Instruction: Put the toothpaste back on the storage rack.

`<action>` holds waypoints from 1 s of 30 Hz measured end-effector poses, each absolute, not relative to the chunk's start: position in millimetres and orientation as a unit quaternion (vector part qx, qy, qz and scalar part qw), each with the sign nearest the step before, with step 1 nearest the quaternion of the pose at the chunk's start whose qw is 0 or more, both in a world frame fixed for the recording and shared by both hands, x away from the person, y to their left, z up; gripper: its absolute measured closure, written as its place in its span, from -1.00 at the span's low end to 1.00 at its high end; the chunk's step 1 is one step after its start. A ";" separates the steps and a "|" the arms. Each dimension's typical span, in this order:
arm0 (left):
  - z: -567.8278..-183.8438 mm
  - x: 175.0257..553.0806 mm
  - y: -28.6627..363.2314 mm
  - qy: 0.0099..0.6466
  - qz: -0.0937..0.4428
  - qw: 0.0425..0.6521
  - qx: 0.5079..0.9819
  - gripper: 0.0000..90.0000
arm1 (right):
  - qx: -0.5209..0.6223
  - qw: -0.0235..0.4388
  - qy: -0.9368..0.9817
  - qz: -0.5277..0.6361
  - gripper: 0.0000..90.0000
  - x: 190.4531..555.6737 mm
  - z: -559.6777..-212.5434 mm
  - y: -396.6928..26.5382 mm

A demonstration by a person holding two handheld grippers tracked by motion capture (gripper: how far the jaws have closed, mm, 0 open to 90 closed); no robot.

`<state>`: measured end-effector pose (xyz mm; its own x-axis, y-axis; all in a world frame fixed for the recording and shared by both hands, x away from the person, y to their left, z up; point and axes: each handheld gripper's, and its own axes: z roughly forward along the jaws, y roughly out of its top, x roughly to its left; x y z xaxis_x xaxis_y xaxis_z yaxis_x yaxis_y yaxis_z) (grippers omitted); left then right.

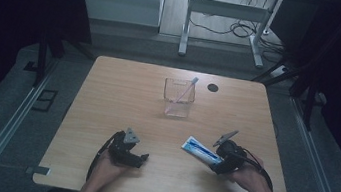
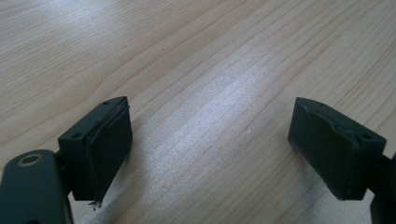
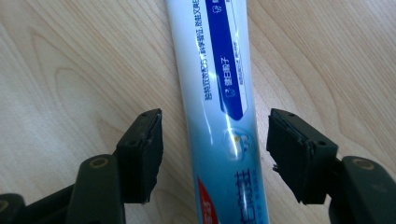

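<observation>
A white and blue toothpaste tube (image 1: 201,151) (image 3: 219,102) lies flat on the wooden table (image 1: 123,94), right of centre near the front. My right gripper (image 1: 217,164) (image 3: 215,156) straddles the tube's near end, one jaw on each side. A gap shows between each pad and the tube, so the gripper is open. My left gripper (image 1: 142,158) (image 2: 210,154) rests low over bare wood at the front left, jaws wide open with nothing between them. A clear plastic cup (image 1: 178,97) stands at the table's middle back with a pale toothbrush (image 1: 187,89) leaning in it.
A small dark round spot (image 1: 213,88) marks the table top right of the cup. Beyond the far edge stands a white metal frame (image 1: 224,23) with cables on the floor. Dark curtains hang at both sides.
</observation>
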<state>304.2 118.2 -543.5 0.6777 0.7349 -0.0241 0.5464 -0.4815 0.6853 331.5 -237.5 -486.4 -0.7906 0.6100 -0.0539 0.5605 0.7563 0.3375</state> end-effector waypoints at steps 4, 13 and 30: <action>-543.5 304.2 118.2 0.377 0.138 0.342 0.850 -0.70 | 0.309 0.080 0.938 0.134 -0.15 336.8 -489.9 -230.8; -543.5 304.2 118.2 0.377 0.138 0.342 0.850 -0.70 | 0.299 0.075 0.945 0.109 0.02 346.7 -498.1 -219.5; -543.6 304.2 118.2 0.377 0.138 0.342 0.850 -0.70 | 0.301 0.065 0.945 0.109 0.53 350.6 -492.5 -220.7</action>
<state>304.2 118.2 -543.6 0.6777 0.7350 -0.0241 0.5465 -0.4814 0.6853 350.6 -220.7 -492.5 -0.8100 0.5837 -0.0567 0.5553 0.7945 0.2458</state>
